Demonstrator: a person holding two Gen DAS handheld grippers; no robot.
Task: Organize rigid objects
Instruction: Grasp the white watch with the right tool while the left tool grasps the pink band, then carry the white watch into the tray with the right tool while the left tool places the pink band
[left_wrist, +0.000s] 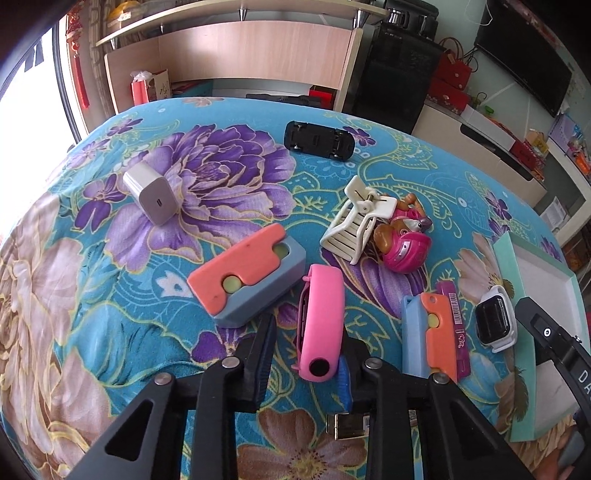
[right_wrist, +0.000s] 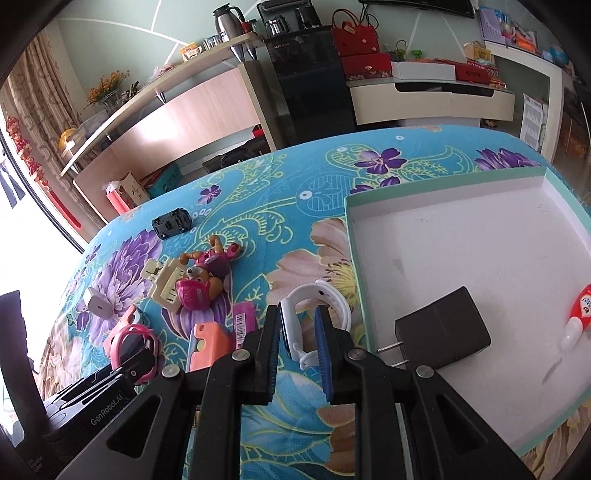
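Note:
My left gripper (left_wrist: 306, 354) stands around a pink watch (left_wrist: 320, 325) on the flowered cloth; its jaws are open, the right pad near the watch. My right gripper (right_wrist: 297, 345) is shut on a white watch (right_wrist: 317, 314) beside the teal-rimmed tray (right_wrist: 354, 258). The white watch also shows in the left wrist view (left_wrist: 495, 319), and the pink watch in the right wrist view (right_wrist: 135, 341). Inside the tray lie a black charger (right_wrist: 443, 332) and a small red-and-white tube (right_wrist: 578, 314).
On the cloth lie a white charger (left_wrist: 149, 194), a large orange-and-blue block (left_wrist: 247, 273), a smaller orange-and-blue block (left_wrist: 428, 332) on a purple card (left_wrist: 456, 325), a cream hair clip (left_wrist: 354, 221), a pink pup figure (left_wrist: 402, 240) and an overturned black toy car (left_wrist: 319, 140).

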